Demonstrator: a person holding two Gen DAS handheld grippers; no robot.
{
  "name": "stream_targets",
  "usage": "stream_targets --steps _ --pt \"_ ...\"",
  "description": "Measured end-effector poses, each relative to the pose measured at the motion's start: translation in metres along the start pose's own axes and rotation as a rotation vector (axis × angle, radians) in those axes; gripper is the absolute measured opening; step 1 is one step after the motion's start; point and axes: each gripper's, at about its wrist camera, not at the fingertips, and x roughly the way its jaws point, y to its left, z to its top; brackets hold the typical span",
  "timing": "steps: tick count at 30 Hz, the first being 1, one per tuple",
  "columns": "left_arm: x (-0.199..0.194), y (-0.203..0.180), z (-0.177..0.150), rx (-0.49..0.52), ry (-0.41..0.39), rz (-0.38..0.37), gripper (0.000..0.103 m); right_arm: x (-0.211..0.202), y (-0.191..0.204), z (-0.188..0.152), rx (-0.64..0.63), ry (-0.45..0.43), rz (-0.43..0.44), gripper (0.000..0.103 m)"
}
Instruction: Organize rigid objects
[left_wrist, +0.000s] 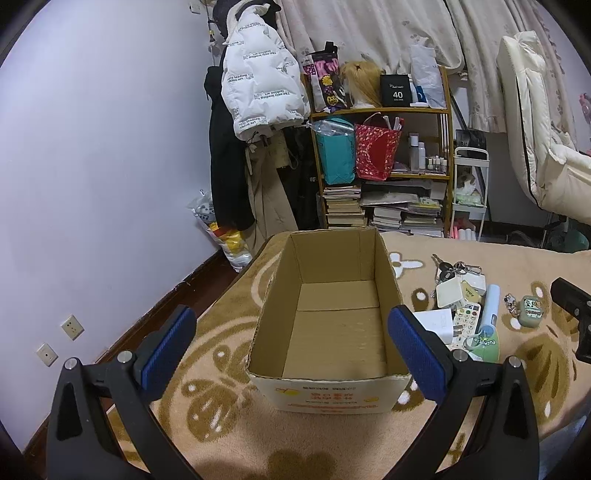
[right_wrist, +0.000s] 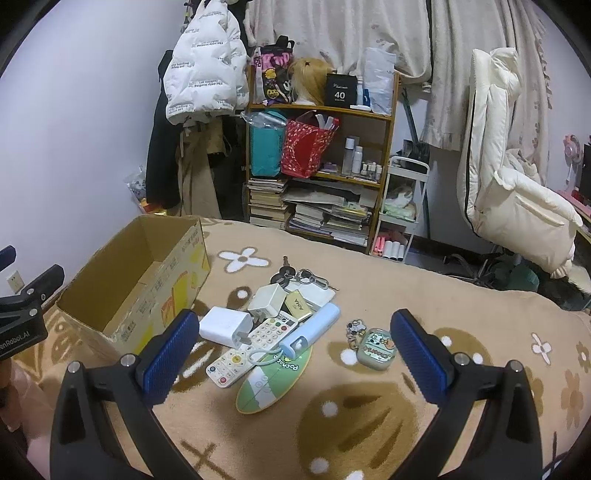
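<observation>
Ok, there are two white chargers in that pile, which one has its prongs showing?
The charger nearest the box: the white charger at the pile's left edge, two metal prongs pointing toward the remote. The other charger, farther back by the keys, shows no clear prongs.

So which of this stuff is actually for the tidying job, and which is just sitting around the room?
For the job:
cardboard box, empty
white charger
remote control
blue tube
keys
green case

Just lying about:
bookshelf
white jacket
red bag
</observation>
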Motion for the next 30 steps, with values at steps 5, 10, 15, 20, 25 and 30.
stream_targets --steps 5,10,15,20,25,30 --pt "-0.0016 -0.0002 0.0001 0.0 -0.001 0.004 0.103 -0.0003 -0.0014 -0.001 0.011 0.003 0.023 0.103" --pt "-0.0003 -0.0008 0.0 0.0 0.002 0.006 0.103 -0.0006 -0.0027 -0.0015 0.012 0.0 0.02 0.103" --pt "0.0002 -0.0018 -0.0002 0.005 0.003 0.002 0.103 -0.0014 -0.0031 0.0005 0.014 0.005 0.018 0.103" --pt "0.0002 -0.0039 -0.0005 0.014 -0.001 0.003 0.103 -0.0016 -0.0032 0.0009 0.009 0.004 0.014 0.103" --pt "-0.0001 -0.0036 -0.0003 0.012 -0.001 0.002 0.103 -0.0008 -0.0033 0.0007 0.008 0.004 0.014 0.103" --pt "-0.0011 -0.0025 -0.0002 0.01 -0.003 0.001 0.103 -0.0008 -0.0032 0.001 0.01 0.007 0.016 0.103"
